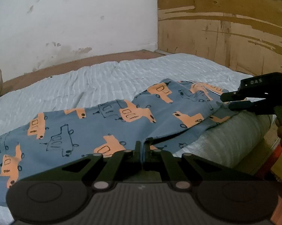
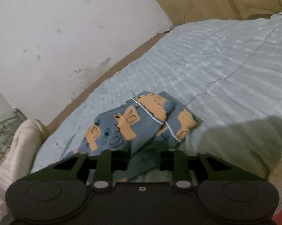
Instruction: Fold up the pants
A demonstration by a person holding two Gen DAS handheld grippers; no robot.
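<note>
Blue pants [image 1: 96,127] with orange and outlined truck prints lie along the near edge of a bed. My left gripper [image 1: 142,146] is shut on the near edge of the pants, with cloth pinched between the fingers. My right gripper [image 1: 225,101] reaches in from the right in the left wrist view and is shut on the pants' right end. In the right wrist view the pants [image 2: 129,123] look bunched, and cloth runs back between that gripper's [image 2: 146,150] fingers.
The bed has a pale blue ribbed cover [image 1: 103,78] on a brown frame [image 1: 47,71]. A stained white wall [image 1: 66,18] is behind, a wooden panel [image 1: 225,28] at the right. A white bundle [image 2: 19,146] lies at the bed's left end.
</note>
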